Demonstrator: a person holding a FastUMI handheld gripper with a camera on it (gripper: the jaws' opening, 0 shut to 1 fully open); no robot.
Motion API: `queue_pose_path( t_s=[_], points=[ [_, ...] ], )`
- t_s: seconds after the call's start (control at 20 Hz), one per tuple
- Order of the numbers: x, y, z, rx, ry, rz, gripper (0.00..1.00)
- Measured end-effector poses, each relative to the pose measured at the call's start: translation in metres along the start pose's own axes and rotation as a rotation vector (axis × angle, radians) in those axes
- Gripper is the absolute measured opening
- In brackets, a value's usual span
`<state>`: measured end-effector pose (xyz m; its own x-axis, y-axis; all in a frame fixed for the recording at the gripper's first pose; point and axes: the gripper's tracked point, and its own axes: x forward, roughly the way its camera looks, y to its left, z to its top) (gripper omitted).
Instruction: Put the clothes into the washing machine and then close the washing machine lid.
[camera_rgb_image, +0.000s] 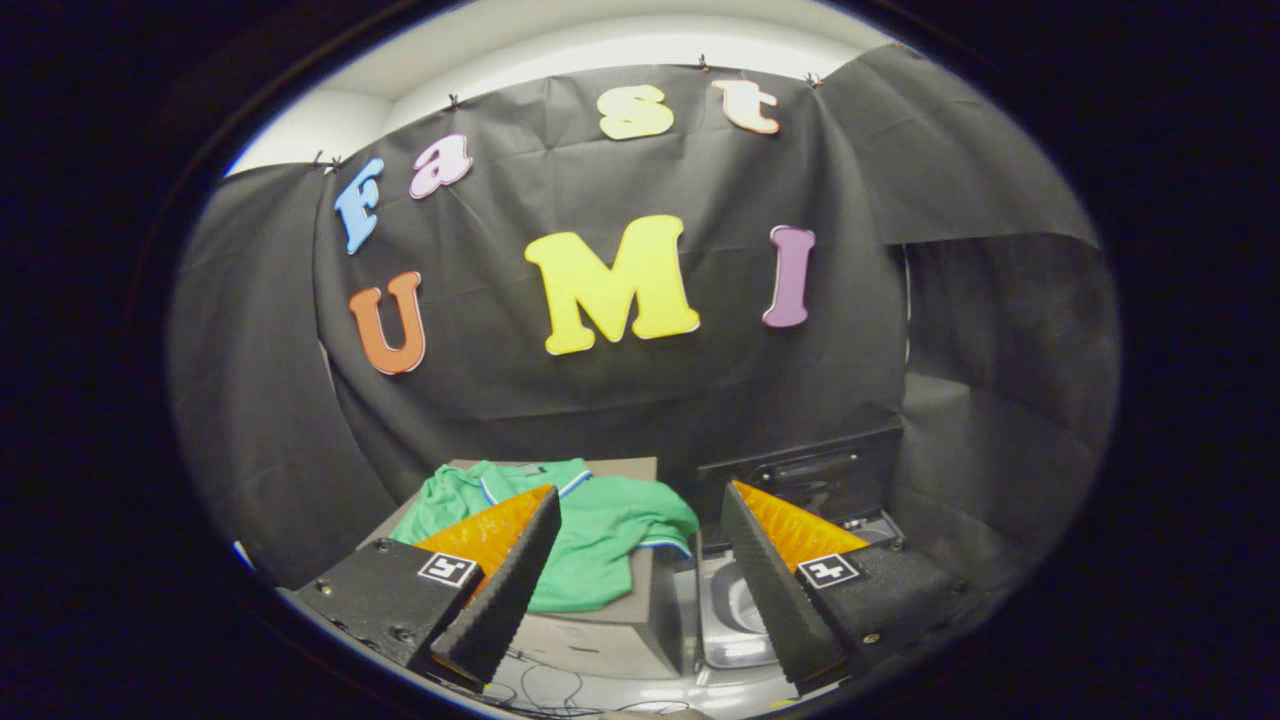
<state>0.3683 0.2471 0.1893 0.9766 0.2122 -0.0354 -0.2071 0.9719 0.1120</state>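
gripper (640, 560): fingers spread wide apart, holding nothing; both fingers reach forward from below, with open space between them.
clothes (600, 545): green garment with pale trim at collar and sleeve, lying crumpled just ahead of the left finger and partly hidden behind its tip; one sleeve hangs toward the gap between the fingers.
box (600, 630): grey block under the garment, ahead of and between the fingers, nearer the left one; the garment drapes over its top and front edge.
washing machine (735, 615): small top-loading unit just beside the box, ahead of the right finger; pale tub opening visible between the box and that finger.
lid (810, 475): dark panel standing raised beyond the right finger, behind the tub opening.
counter (640, 690): pale surface below the fingers, thin cables lying on it.
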Motion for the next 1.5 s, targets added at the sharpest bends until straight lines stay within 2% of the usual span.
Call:
queue_pose_path(
  t_s=[0.3, 0.6, 1.0, 1.2, 1.35, 1.5],
  points=[
    [0.065, 0.061, -0.024, -0.011, 0.105, 0.055, 1.0],
    [0.11, 0.107, -0.074, -0.077, 0.242, 0.079, 1.0],
    [0.16, 0.126, -0.124, -0.022, 0.41, 0.026, 1.0],
    [0.171, 0.131, -0.123, -0.043, 0.405, -0.01, 1.0],
    [0.171, 0.13, -0.128, -0.17, 0.394, -0.047, 1.0],
    [0.171, 0.132, -0.129, -0.134, 0.366, -0.054, 1.0]
  ],
)
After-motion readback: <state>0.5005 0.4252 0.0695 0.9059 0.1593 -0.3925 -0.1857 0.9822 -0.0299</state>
